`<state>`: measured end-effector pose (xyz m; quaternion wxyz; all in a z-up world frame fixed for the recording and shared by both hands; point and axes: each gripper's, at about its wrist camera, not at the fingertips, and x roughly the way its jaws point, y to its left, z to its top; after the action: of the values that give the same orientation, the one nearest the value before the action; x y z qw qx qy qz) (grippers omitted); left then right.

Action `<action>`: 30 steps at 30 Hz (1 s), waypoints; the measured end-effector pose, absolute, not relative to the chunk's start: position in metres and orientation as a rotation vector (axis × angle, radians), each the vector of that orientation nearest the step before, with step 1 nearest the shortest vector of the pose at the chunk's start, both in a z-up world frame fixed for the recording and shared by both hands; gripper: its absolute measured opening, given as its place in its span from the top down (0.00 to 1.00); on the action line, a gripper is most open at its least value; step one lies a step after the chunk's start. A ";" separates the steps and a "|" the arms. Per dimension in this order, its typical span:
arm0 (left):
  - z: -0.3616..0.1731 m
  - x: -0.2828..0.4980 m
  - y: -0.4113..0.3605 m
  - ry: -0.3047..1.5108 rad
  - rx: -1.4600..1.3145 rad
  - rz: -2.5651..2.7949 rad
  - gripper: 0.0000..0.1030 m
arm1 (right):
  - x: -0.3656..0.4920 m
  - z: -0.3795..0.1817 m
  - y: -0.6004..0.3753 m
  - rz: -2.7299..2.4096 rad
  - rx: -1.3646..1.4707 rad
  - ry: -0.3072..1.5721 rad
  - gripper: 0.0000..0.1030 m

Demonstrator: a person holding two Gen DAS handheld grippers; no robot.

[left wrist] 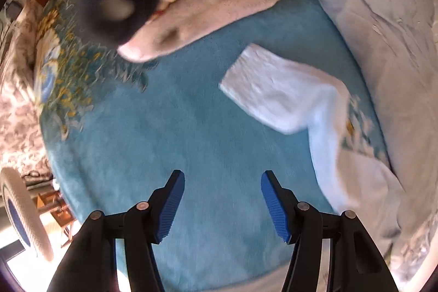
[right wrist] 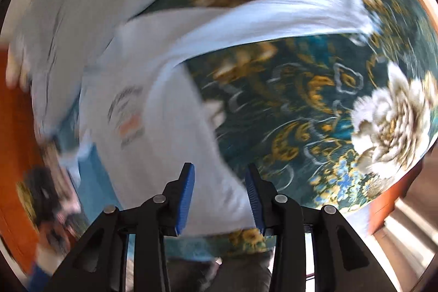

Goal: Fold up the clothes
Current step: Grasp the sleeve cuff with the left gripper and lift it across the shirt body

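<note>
T-shirt (right wrist: 164, 100), pale with a small printed logo on it, is lying spread across the teal floral bedspread (right wrist: 301, 106), and the right gripper (right wrist: 220, 199) is hovering right over its near hem with its blue pads parted and nothing between them. I judge it is lining up on that edge to take hold for a fold. The right view is smeared, so whether the pads are touching cloth I cannot tell. One long sleeve (right wrist: 273, 15) is stretching away across the pattern beyond.

Over on the other side, the left gripper (left wrist: 223, 205) is hanging wide open above the bare blue blanket (left wrist: 178, 133), holding nothing. Farther out a white sleeve (left wrist: 273, 92) is lying flat, and past it a grey-and-cream plush toy (left wrist: 191, 10) is resting by the flowered quilt (left wrist: 377, 18). No basket or bin is showing anywhere.
</note>
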<state>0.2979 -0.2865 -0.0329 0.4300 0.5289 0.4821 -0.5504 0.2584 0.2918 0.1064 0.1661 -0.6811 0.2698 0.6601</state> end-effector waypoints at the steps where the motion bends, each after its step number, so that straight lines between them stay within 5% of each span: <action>1: -0.041 0.292 -0.291 1.183 1.323 -1.369 0.41 | 0.254 0.112 0.276 1.895 -1.974 0.710 0.62; 12: -0.100 0.279 -0.325 1.277 1.116 -1.116 0.44 | 0.230 0.121 0.201 1.805 -2.195 0.359 0.62; 16: -0.108 0.270 -0.326 1.265 1.120 -1.129 0.60 | 0.219 0.114 0.191 1.768 -2.245 0.318 0.62; 19: -0.105 0.263 -0.323 1.287 1.098 -1.187 0.97 | 0.208 0.108 0.184 1.762 -2.279 0.286 0.62; 30: -0.003 0.251 -0.316 1.139 0.982 -1.562 0.97 | 0.179 0.101 0.173 1.853 -2.314 0.285 0.62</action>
<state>0.2509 -0.3164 -0.0027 0.4676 0.4004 0.4644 -0.6366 0.1794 0.1726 0.1006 0.0814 -0.7743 0.0955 0.6202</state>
